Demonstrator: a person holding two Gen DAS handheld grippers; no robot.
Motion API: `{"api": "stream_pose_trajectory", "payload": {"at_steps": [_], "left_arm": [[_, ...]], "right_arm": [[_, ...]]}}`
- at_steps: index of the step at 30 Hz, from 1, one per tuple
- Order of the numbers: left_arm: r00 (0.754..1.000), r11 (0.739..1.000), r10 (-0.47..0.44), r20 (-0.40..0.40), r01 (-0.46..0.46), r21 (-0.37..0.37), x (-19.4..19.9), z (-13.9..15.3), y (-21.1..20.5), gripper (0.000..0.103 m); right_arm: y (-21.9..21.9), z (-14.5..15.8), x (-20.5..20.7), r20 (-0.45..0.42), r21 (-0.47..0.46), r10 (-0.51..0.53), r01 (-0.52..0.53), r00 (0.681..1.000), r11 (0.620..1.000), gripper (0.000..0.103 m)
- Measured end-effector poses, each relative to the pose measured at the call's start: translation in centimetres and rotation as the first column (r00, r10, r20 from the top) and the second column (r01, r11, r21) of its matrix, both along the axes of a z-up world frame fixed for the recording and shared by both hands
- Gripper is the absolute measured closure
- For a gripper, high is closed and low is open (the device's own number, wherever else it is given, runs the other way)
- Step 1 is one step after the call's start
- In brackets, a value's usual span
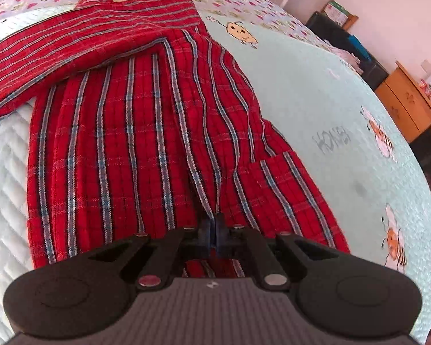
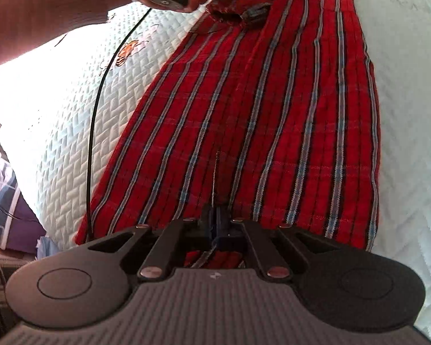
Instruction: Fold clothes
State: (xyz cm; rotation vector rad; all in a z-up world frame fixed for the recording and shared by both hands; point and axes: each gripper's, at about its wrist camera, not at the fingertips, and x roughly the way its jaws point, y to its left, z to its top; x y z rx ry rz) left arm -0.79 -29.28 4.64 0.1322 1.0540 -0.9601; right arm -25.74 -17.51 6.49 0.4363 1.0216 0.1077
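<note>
The red plaid shirt (image 1: 146, 132) is spread on the bed (image 1: 316, 109), one sleeve folded across at 11 o'clock. Its hem is pinched by both left tongs (image 1: 214, 227) and right tongs (image 2: 215, 224). Soft, light, limp cloth; edges and corners are judged best held.

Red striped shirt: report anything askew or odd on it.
The red striped shirt lies rumpled, not flat: one sleeve is thrown diagonally across its top, and both grippers, left gripper and right gripper, pinch its hem.

Quilted bed (image 1: 316, 92) (bee print), wooden cabinet (image 1: 405, 106)
</note>
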Motion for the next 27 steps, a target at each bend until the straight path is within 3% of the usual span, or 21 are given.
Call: {"api": "stream_pose_trajectory", "payload": {"at_steps": [1, 3, 6, 10, 12, 14, 16, 20, 24, 26, 27], "left_arm": [[1.0, 1.0, 0.004, 0.01, -0.004, -0.001, 0.0, 0.2, 0.1, 0.097], [0.999, 1.0, 0.016, 0.028, -0.016, -0.005, 0.0, 0.8, 0.3, 0.096], [0.997, 0.998, 0.054, 0.061, -0.052, -0.036, 0.3, 2.3, 1.6, 0.096], [0.986, 0.993, 0.083, 0.141, -0.07, -0.092, -1.4, 5.1, 3.5, 0.097], [0.991, 0.989, 0.039, 0.129, -0.02, -0.146, -3.4, 6.3, 4.3, 0.097], [0.996, 0.98, -0.055, 0.07, 0.068, -0.187, -6.2, 6.9, 4.6, 0.096], [0.986, 0.966, -0.167, 0.002, 0.164, -0.201, -9.3, 6.7, 4.6, 0.094], [0.931, 0.94, -0.327, -0.163, 0.303, -0.155, -14.9, 3.7, 5.5, 0.094], [0.866, 0.923, -0.385, -0.319, 0.369, -0.112, -18.7, -0.1, 6.8, 0.091], [0.836, 0.91, -0.404, -0.37, 0.409, -0.07, -20.5, -2.3, 7.5, 0.088], [0.829, 0.906, -0.411, -0.38, 0.418, -0.067, -21.1, -2.8, 8.0, 0.089]], "right_arm": [[0.3, -0.3, 0.1, -0.005, -0.009, 0.012, -0.012, 1.0, 1.0, 0.098], [0.5, -0.7, 0.1, -0.003, -0.01, 0.019, -0.019, 1.0, 1.0, 0.082], [-2.3, 1.3, -2.5, 0.079, 0.125, -0.107, 0.096, 0.991, 0.987, 0.082], [-7.2, 1.9, -6.0, 0.045, 0.275, -0.348, 0.324, 0.936, 0.905, 0.082], [-9.4, 1.7, -7.6, 0.014, 0.299, -0.431, 0.408, 0.902, 0.863, 0.081], [-11.1, 1.2, -8.3, -0.008, 0.324, -0.465, 0.443, 0.885, 0.836, 0.08], [-12.1, 0.5, -8.4, -0.013, 0.374, -0.47, 0.44, 0.883, 0.816, 0.081], [-11.8, -0.6, -7.5, -0.014, 0.472, -0.414, 0.372, 0.91, 0.8, 0.08], [-10.4, -2.4, -5.6, -0.035, 0.493, -0.269, 0.251, 0.962, 0.833, 0.08], [-10.0, -4.2, -5.0, -0.082, 0.444, -0.194, 0.21, 0.978, 0.871, 0.081], [-10.2, -5.1, -5.1, -0.106, 0.42, -0.168, 0.197, 0.98, 0.886, 0.087]]}}
